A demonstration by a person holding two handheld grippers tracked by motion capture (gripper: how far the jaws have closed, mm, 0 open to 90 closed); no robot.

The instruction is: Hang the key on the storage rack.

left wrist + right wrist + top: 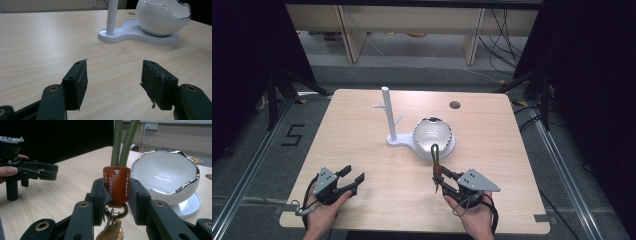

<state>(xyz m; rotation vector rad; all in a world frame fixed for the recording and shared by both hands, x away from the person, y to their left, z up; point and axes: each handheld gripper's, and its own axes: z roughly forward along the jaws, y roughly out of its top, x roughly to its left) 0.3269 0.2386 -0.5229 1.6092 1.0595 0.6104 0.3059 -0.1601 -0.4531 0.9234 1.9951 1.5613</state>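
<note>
**Right gripper pinching the keychain tab beside the egg-shaped bowl**

Nearest to you, your two hands are coming in over the front edge of the pale wooden table [362, 145], one at each side. Your left hand [323, 212] is wrapping the handle of the left gripper [352, 178], which is lying low and pointing forward and a little inward; its two black jaws are standing spread apart with bare tabletop between them. Your right hand [474, 212] is cupping the right gripper [440, 176] from below, aiming it forward and inward toward the middle of the table. Its jaws are pressing together on the brown stitched leather tab [116, 185] of a keychain with a green braided cord loop [435, 155]. The cord is rising out of the tab toward the bowl, and a metal clasp with keys [111, 225] is hanging under the tab between the jaws.

Just beyond the loop, the glossy white egg-shaped bowl with a jagged silver rim [433, 134] is sitting on a flat white base [135, 33]. On the same base, to the bowl's left, a white upright post with short side pegs [388, 112] is standing. Farther back, near the far edge, a small round hole [455, 105] is showing in the tabletop.
</note>
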